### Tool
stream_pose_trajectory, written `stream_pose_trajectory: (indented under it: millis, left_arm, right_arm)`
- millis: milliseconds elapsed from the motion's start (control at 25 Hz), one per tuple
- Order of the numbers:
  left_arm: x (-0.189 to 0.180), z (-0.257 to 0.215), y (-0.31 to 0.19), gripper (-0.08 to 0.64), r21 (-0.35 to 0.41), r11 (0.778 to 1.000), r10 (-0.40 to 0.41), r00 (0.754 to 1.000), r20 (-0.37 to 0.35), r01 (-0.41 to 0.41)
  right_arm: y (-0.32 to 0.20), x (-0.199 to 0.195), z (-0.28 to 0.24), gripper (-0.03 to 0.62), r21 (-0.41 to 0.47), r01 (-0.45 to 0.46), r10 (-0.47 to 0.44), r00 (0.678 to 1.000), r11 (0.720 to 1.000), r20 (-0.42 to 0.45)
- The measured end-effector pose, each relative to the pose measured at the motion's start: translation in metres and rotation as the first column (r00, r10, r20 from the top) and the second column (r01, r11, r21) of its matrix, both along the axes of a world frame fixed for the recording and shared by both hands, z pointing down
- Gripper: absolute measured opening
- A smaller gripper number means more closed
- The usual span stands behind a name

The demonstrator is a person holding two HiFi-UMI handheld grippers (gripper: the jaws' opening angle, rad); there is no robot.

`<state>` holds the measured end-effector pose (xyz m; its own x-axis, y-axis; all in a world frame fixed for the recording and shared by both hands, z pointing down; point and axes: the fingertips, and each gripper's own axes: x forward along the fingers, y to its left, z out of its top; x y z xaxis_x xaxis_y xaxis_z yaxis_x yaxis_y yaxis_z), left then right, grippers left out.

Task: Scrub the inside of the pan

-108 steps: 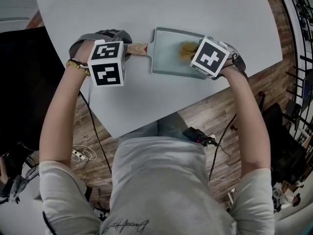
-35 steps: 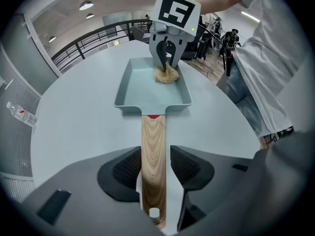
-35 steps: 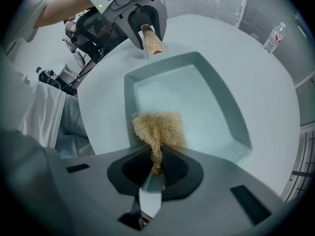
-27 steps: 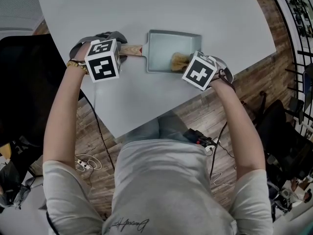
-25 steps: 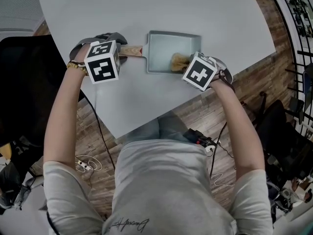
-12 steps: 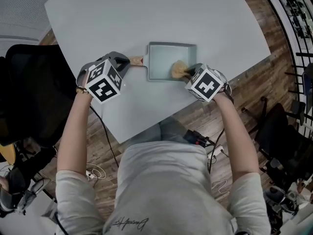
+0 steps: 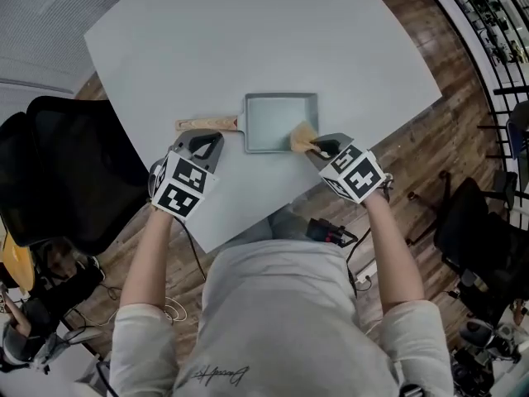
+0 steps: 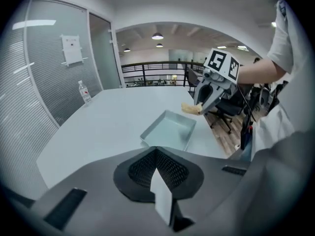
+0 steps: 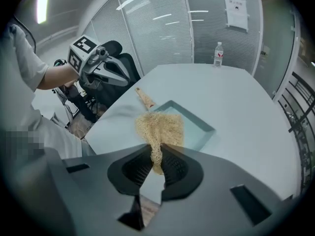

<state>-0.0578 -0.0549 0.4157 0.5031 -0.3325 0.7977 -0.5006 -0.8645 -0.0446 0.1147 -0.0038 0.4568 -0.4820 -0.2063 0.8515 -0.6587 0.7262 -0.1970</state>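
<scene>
Worktop (image 7: 248,40): pale, smooth and wide; it carries the pan near the person's edge.
Pan (image 7: 271,121): shallow, rectangular, grey metal, lying flat with its inside facing up and bare. It looks rigid and fairly light, and on this slick top it would probably slide under sideways rubbing unless it is steadied.
Left tool (image 7: 205,142): jaws pressed together on nothing, pointing down just on the person's side of the handle and not gripping it.
Right tool (image 7: 324,145): clenched on the scrubber, tilted down over the pan's right side.
Handle (image 7: 205,123): a wooden stick jutting from the pan's left wall. It is stiff and less slippery than the metal, so it seems the best place to take hold, close to the wall.
Scrubber (image 9: 160,127): a straw-coloured tuft of fibre, pinched at its narrow end, the loose bulk hanging clear above the pan. It looks soft and springy and should flatten under pressure.
</scene>
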Motion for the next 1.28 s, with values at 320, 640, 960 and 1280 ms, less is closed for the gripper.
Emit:
stream_pose_trajectory:
  millis: [320, 640, 960, 1280]
  left_arm:
    - [0.010, -0.037, 0.034, 0.009, -0.029, 0.975, -0.220, 0.961, -0.165, 0.218]
    - [0.036, -0.060, 0.053, 0.009, -0.048, 0.939, -0.335, 0.871, -0.359, 0.341]
    - [0.034, -0.067, 0.049, 0.009, 0.017, 0.915, -0.367, 0.848, -0.382, 0.404]
    - [0.032, -0.067, 0.053, 0.010, 0.016, 0.913, -0.373, 0.847, -0.378, 0.409]
  right_arm:
    - [0.015, -0.002, -0.045, 0.054, 0.100, -0.078, 0.071, 0.995, 0.992, 0.072]
    - [0.024, -0.003, -0.064, 0.054, 0.109, -0.253, 0.223, 0.948, 0.961, 0.226]
    - [0.027, -0.028, -0.071, 0.054, 0.129, -0.280, 0.234, 0.928, 0.951, 0.288]
    - [0.030, -0.042, -0.075, 0.054, 0.129, -0.265, 0.213, 0.924, 0.956, 0.317]
